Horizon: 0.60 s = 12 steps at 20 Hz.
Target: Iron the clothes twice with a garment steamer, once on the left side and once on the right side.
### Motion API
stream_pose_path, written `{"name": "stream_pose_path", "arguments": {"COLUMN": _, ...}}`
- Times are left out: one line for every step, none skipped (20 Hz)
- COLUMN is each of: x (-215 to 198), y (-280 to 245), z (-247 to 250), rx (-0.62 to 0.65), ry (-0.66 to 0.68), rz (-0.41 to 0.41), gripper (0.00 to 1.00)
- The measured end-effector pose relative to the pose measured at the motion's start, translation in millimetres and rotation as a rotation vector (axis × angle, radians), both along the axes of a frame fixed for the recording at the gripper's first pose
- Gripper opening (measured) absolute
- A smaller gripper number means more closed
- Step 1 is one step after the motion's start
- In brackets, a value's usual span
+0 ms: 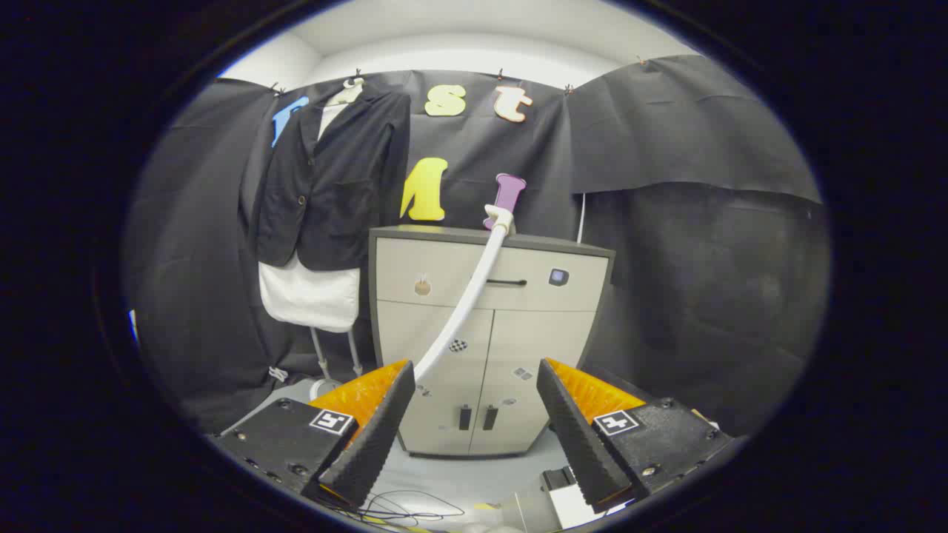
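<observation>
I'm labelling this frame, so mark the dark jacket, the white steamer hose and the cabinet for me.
dark jacket (pixel 337 185), gripper view, on its front panel.
white steamer hose (pixel 474 285), gripper view, mid-length, crossing the drawer.
cabinet (pixel 544 337), gripper view, right door.

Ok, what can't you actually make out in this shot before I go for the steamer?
- Steamer head: too small atop the cabinet to read its shape.
- Hose: its lower end runs behind one of the open fingers.
- Jacket: far sleeve blends into the dark wall.
- Rack legs: base hidden behind the gripper.
</observation>
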State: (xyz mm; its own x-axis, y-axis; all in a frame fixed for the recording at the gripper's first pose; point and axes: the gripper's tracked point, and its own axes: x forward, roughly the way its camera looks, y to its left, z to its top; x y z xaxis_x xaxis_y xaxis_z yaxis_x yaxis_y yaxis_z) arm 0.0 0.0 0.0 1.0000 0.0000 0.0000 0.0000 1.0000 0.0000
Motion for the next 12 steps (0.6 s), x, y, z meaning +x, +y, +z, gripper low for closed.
{"name": "stream_pose_path", "arguments": {"x": 0.3, "y": 0.0, "z": -1.3, "rx": 0.007, "ry": 0.004, "rz": 0.000, "gripper": 1.00}}
{"name": "stream_pose_path", "arguments": {"x": 1.5, "y": 0.4, "z": -4.0, "rx": 0.014, "ry": 0.017, "rz": 0.004, "gripper": 1.00}}
{"name": "stream_pose_path", "arguments": {"x": 3.1, "y": -0.5, "z": -6.7, "rx": 0.012, "ry": 0.030, "rz": 0.003, "gripper": 1.00}}
{"name": "stream_pose_path", "arguments": {"x": 5.3, "y": -2.4, "z": -6.9, "rx": 0.008, "ry": 0.036, "rz": -0.001, "gripper": 1.00}}
{"name": "stream_pose_path", "arguments": {"x": 7.5, "y": -4.7, "z": -5.7, "rx": 0.014, "ry": 0.040, "rz": -0.007, "gripper": 1.00}}
{"name": "stream_pose_path", "arguments": {"x": 9.1, "y": -6.6, "z": -3.2, "rx": 0.033, "ry": 0.037, "rz": -0.012, "gripper": 1.00}}
{"name": "stream_pose_path", "arguments": {"x": 9.9, "y": -7.2, "z": -1.2, "rx": 0.056, "ry": 0.035, "rz": -0.015, "gripper": 1.00}}
{"name": "stream_pose_path", "arguments": {"x": 10.8, "y": -8.8, "z": 0.8, "rx": 0.071, "ry": 0.033, "rz": -0.019, "gripper": 1.00}}
{"name": "stream_pose_path", "arguments": {"x": 11.4, "y": -11.6, "z": 2.2, "rx": 0.081, "ry": 0.029, "rz": -0.027, "gripper": 1.00}}
{"name": "stream_pose_path", "arguments": {"x": 11.3, "y": -14.2, "z": 4.5, "rx": 0.085, "ry": 0.026, "rz": -0.031, "gripper": 1.00}}
{"name": "stream_pose_path", "arguments": {"x": 10.3, "y": -15.9, "z": 7.1, "rx": 0.084, "ry": 0.017, "rz": -0.036, "gripper": 1.00}}
{"name": "stream_pose_path", "arguments": {"x": 10.1, "y": -18.8, "z": 10.5, "rx": 0.075, "ry": 0.009, "rz": -0.043, "gripper": 1.00}}
